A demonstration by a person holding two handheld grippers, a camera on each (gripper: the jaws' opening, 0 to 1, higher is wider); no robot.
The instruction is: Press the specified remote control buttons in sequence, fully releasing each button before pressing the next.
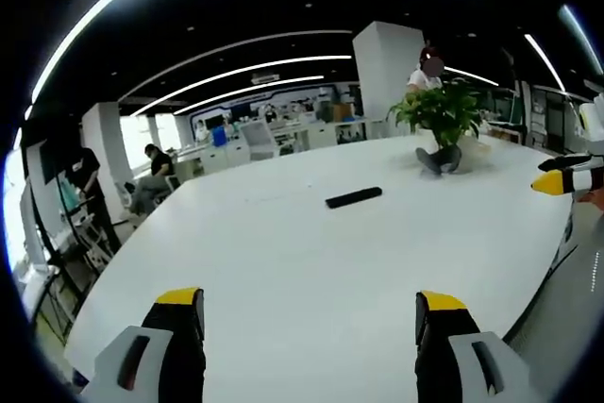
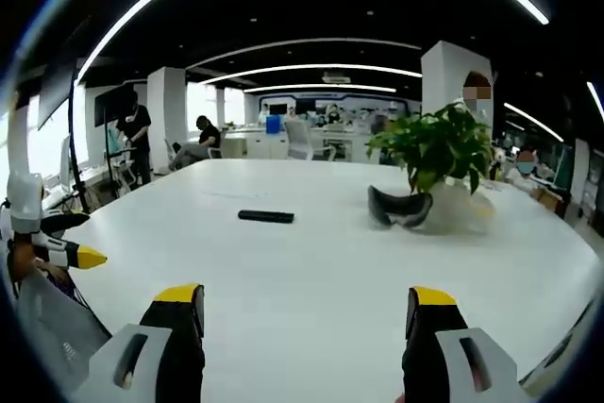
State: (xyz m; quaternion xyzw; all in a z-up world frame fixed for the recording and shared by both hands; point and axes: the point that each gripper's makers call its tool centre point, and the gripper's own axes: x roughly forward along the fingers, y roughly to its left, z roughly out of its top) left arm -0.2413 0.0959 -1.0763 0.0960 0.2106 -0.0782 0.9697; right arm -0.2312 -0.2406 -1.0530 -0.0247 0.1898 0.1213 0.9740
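A slim black remote control point(image 1: 354, 197) lies flat near the middle of the big white table point(image 1: 283, 271); in the right gripper view the remote point(image 2: 265, 216) lies left of centre. My left gripper point(image 1: 310, 313) hovers over the near part of the table, open, with nothing between its yellow-tipped jaws, well short of the remote. My right gripper point(image 2: 307, 313) is likewise open and empty above the table. The right gripper's yellow tip point(image 1: 559, 181) enters the left gripper view from the right edge. The left gripper's tip point(image 2: 80, 256) shows at the left edge of the right gripper view.
A potted green plant point(image 1: 442, 125) stands on the table beyond the remote, with a dark curved object point(image 2: 400, 208) at its base. People point(image 1: 151, 176) and desks fill the office behind the far table edge. A white pillar point(image 1: 387, 68) rises behind the plant.
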